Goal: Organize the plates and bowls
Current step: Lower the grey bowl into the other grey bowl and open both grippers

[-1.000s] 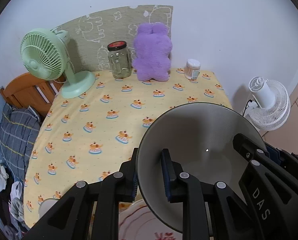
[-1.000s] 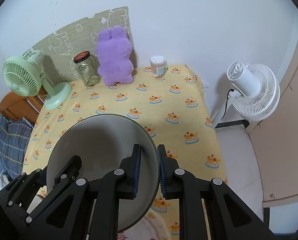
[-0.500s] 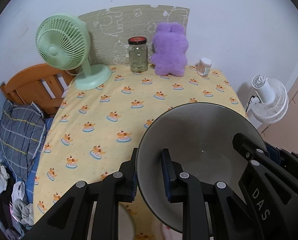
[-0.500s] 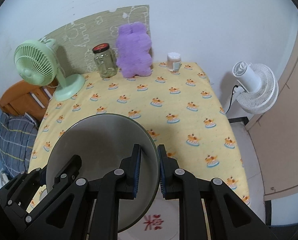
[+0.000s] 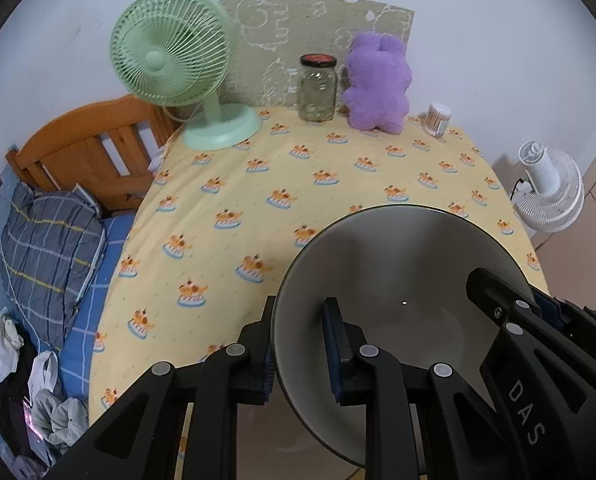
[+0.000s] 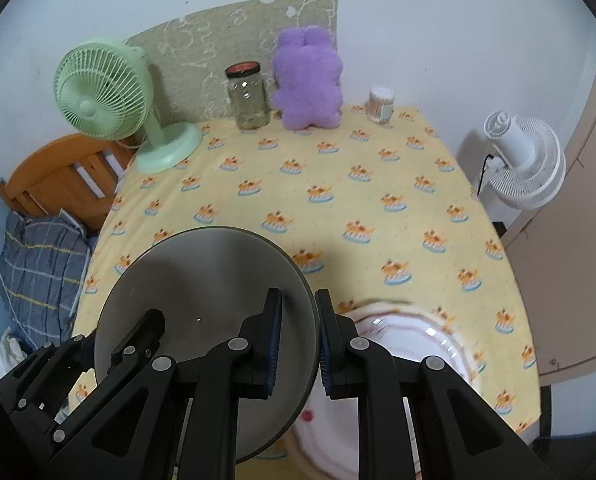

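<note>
Yellow cloth (image 5: 338, 184) with orange print over table; green fan (image 5: 174, 52), jar (image 5: 318, 88), purple plush (image 5: 378, 84) and small tub (image 5: 439, 119) along back wall; white fan (image 5: 550, 196) on floor at right; bed with plaid pillow at left.

Bowl (image 5: 402, 280) off the cloth, carried between both claws. Left gripper (image 5: 300, 348) clamped on bowl's left rim, one pad outside, one inside. Right gripper (image 6: 298, 344) clamped on right rim the same way. Both closed tight on the wall of the bowl, no slack visible.

Change versus a second ago: whole scene slid rightward in both views; green fan larger and nearer centre in left view; bed and pillow more exposed. Reads as bowl travelling sideways toward table's left part, grip unchanged. Tilt of bowl same as before.

Plate (image 6: 414, 344) with pink-red markings now plainly in right view, on cloth just beside and partly under bowl's right edge; earlier only a sliver at bottom.

Judged: transport step mid-way; bowl leaving plate's spot, set-down place not yet evident. Open cloth ahead looks free.
</note>
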A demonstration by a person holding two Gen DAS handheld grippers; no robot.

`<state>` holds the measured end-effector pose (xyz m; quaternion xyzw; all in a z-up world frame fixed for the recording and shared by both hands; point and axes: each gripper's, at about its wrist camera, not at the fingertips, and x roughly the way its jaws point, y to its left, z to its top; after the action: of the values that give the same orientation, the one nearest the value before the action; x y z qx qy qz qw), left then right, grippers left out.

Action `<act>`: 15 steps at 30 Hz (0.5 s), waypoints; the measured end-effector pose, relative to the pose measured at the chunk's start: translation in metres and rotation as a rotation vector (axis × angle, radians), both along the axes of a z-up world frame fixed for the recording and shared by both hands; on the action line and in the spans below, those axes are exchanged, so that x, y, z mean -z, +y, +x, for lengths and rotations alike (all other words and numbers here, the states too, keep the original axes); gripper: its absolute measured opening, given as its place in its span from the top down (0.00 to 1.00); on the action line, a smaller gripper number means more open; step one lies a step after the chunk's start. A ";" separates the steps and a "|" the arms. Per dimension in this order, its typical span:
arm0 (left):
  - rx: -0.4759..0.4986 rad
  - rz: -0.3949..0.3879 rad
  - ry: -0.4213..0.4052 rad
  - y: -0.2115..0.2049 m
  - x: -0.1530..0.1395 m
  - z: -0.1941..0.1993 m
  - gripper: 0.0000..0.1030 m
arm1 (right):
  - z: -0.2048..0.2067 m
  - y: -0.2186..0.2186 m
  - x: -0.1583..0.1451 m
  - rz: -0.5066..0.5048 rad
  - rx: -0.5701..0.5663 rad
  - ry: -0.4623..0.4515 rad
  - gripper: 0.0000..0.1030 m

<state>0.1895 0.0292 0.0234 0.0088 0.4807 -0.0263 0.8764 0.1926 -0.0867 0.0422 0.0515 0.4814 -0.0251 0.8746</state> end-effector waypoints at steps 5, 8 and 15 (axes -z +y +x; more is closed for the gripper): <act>0.003 0.005 0.020 0.015 0.010 -0.011 0.81 | -0.012 0.020 0.009 -0.003 -0.008 0.016 0.81; 0.000 0.003 0.032 0.024 0.015 -0.018 0.81 | -0.020 0.029 0.014 -0.006 -0.014 0.027 0.81; -0.004 0.004 0.045 0.039 0.023 -0.027 0.81 | -0.030 0.046 0.023 -0.010 -0.033 0.050 0.81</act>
<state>0.1623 0.0683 0.0001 0.0091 0.5003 -0.0239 0.8655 0.1625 -0.0409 0.0191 0.0385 0.5036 -0.0144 0.8630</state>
